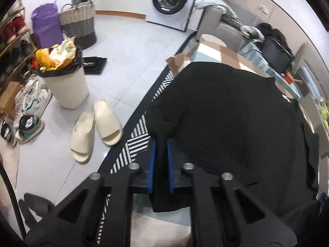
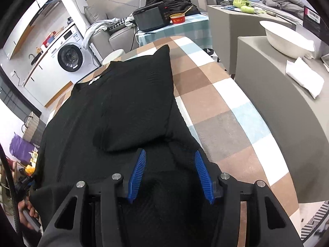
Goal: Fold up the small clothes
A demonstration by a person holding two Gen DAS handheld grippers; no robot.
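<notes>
A black knit garment (image 1: 226, 113) lies spread on the table's checked cloth (image 1: 226, 53). My left gripper (image 1: 162, 144) is shut on a bunch of its fabric at the left edge, and black cloth fills the narrow gap between the blue pads (image 1: 153, 156). In the right wrist view the same garment (image 2: 92, 123) has one part folded over its middle. There my right gripper (image 2: 170, 153) hovers over the near right edge with its blue pads (image 2: 136, 175) wide apart. A ridge of fabric lies between them without being pinched. Checked cloth (image 2: 216, 103) shows to the right.
On the floor left of the table are a full bin (image 1: 65, 86), pale slippers (image 1: 96, 127), shoes, a striped rug (image 1: 135, 142), a woven basket (image 1: 78, 22) and a washing machine (image 1: 172, 0). A grey counter (image 2: 277, 94) with a white basin (image 2: 287, 39) stands to the right. A hand (image 2: 28, 214) shows at lower left.
</notes>
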